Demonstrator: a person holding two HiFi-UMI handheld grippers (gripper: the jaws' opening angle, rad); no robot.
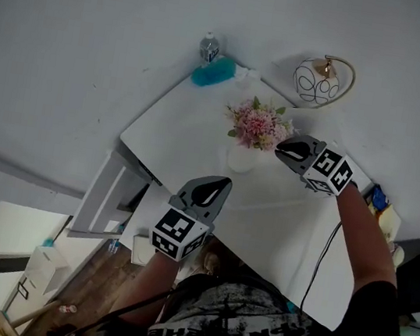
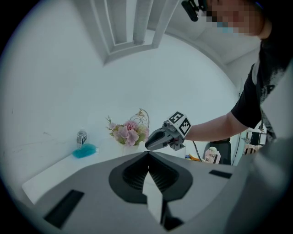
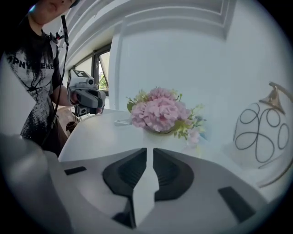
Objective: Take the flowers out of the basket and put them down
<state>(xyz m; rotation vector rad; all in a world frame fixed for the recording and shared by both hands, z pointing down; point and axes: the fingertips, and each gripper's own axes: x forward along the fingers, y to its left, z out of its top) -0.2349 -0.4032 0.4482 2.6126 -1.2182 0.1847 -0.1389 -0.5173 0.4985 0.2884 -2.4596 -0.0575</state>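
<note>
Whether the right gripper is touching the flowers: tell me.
Apart. The right gripper view shows the right gripper, jaws shut and empty, short of the flowers, bare white between.

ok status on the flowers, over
Left hand-held gripper shut, empty. Right hand-held gripper shut, empty, beside flowers. Flowers in basket, not gripped. Nothing blocking.

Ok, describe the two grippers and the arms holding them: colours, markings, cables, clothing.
Both grippers are grey, beak-shaped shells with black ribbed pads: the left gripper and right gripper each carry a white cube printed with black square markers. A black cable runs beside the right arm. The person wears a black short-sleeved T-shirt with white print.
</note>
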